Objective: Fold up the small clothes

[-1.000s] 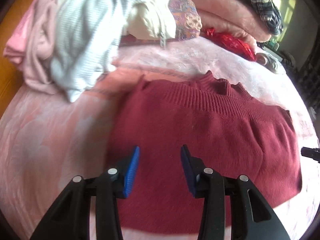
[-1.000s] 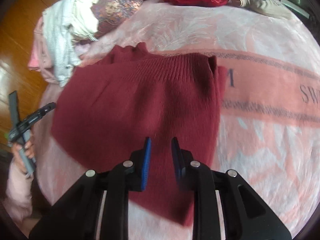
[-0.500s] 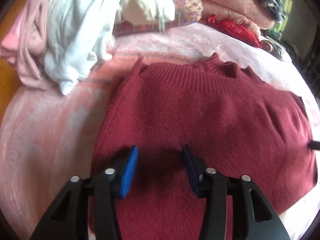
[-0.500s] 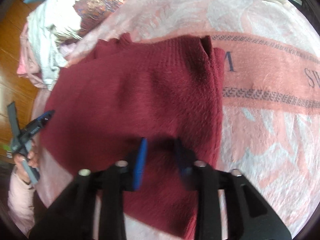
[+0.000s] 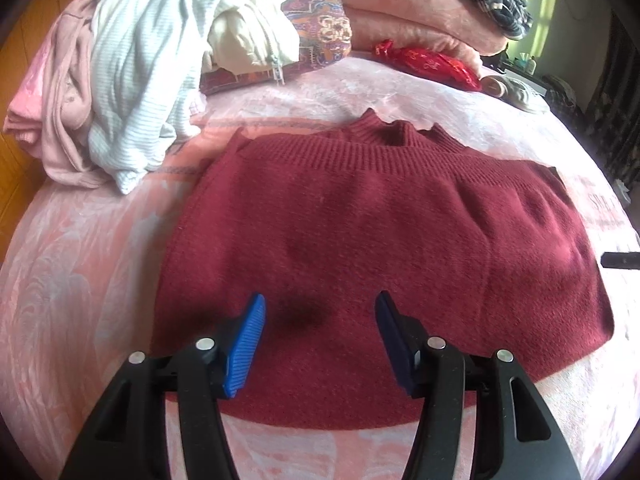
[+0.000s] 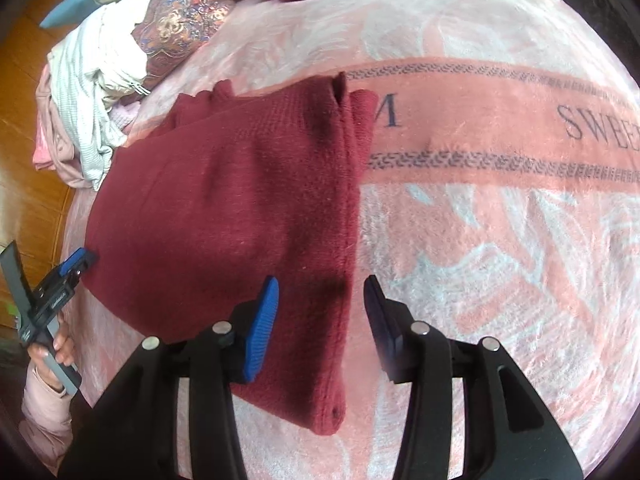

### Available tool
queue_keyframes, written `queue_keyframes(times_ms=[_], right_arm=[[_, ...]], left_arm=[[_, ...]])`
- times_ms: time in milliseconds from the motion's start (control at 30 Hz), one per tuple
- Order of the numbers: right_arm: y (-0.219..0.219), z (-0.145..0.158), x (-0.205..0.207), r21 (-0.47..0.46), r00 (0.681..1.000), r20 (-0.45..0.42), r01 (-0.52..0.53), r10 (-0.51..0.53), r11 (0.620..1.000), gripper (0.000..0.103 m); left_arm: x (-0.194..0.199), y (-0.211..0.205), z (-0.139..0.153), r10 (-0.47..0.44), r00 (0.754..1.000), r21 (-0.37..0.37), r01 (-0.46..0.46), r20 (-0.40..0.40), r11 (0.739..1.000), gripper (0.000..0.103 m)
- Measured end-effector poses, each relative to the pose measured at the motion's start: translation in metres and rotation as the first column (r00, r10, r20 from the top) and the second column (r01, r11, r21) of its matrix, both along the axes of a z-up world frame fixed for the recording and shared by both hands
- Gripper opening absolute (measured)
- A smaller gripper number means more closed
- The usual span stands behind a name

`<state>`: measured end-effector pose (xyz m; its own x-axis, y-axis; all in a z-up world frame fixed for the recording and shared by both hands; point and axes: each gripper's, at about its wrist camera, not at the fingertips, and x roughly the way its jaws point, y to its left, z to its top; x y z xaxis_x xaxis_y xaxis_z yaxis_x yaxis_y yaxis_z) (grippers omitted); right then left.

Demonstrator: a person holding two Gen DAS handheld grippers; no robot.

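Observation:
A dark red knit sweater (image 5: 380, 240) lies folded flat on the pink blanket (image 5: 80, 280); it also shows in the right wrist view (image 6: 224, 216). My left gripper (image 5: 320, 320) is open and empty, hovering over the sweater's near edge. My right gripper (image 6: 320, 304) is open and empty, its jaws straddling the sweater's right folded edge. The left gripper's tip (image 6: 76, 260) shows in the right wrist view at the sweater's left corner. The right gripper's tip (image 5: 620, 260) shows at the right edge of the left wrist view.
A pile of unfolded clothes (image 5: 132, 80), white and pale pink, lies at the blanket's far left, also in the right wrist view (image 6: 88, 92). A patterned cushion (image 5: 320, 28), pink bedding (image 5: 400, 8) and a red pouch (image 5: 432, 60) lie behind. Wooden floor (image 6: 24, 80) is left.
Both grippers have opened wider. The right gripper has shifted right, from over the sweater to its right edge. The left gripper has pulled back slightly toward the near edge.

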<state>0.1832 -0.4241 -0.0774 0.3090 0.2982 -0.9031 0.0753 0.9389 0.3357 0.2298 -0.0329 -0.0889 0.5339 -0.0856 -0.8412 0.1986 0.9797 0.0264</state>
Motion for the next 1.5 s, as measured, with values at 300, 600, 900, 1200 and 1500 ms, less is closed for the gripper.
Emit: queue_keyframes(times_ms=[300,600,900,1200,1500], right_arm=[[0.013,-0.033,0.007,0.008,0.997,-0.073,-0.017,0.018,1.000,0.052],[0.005,-0.039,0.011,0.063,0.996,-0.084,0.004,0.001,0.998,0.058],[0.010,-0.040,0.010,0.035,0.996,-0.087,-0.016,0.019,0.999,0.059],[0.009,-0.042,0.009,0.135,0.995,-0.089,-0.024,0.037,0.990,0.032],[0.004,-0.039,0.001,0.183,0.998,-0.069,0.014,-0.001,0.983,0.022]], left_arm=[[-0.008,-0.008,0.001,-0.025,0.999,0.020,0.025,0.030,1.000,0.059],[-0.014,-0.011,0.005,-0.037,0.998,0.032,0.035,0.060,0.999,0.060],[0.002,0.003,-0.013,0.000,1.000,0.032,0.000,-0.001,0.999,0.065],[0.027,0.030,-0.024,0.040,0.995,-0.040,-0.044,-0.090,0.998,0.066],[0.048,0.041,-0.038,0.024,0.990,-0.051,-0.032,-0.140,0.998,0.069]])
